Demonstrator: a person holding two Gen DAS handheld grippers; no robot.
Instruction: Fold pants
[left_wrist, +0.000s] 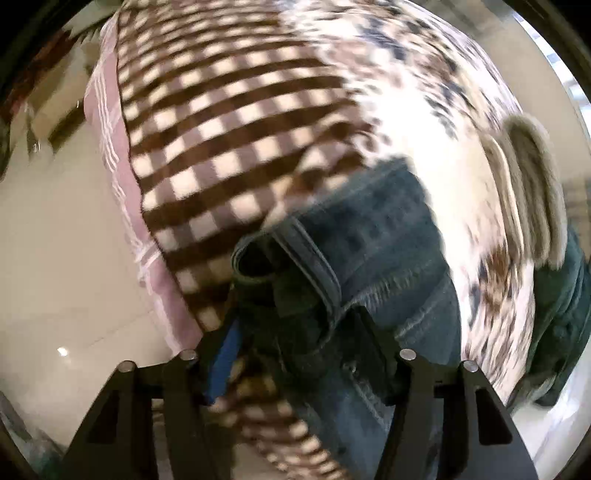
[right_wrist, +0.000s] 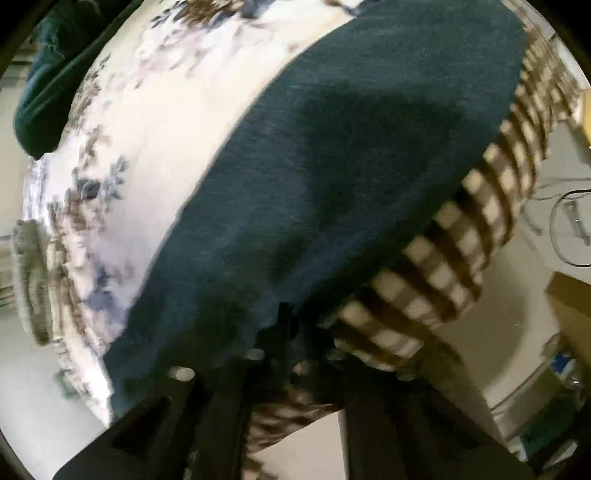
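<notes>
Left gripper (left_wrist: 295, 325) pointing steeply down, jaws partly apart with a bunched fold of the dark jeans (left_wrist: 384, 236) sitting between them. A blue pad shows on the left finger (left_wrist: 221, 362). The jeans lie on a brown-and-cream checked blanket (left_wrist: 221, 122), pink striped sheet (left_wrist: 110, 122) along its left edge, floral cover (left_wrist: 443, 92) to the right. A grey fuzzy item (left_wrist: 528, 177) is blurred at far right.
</notes>
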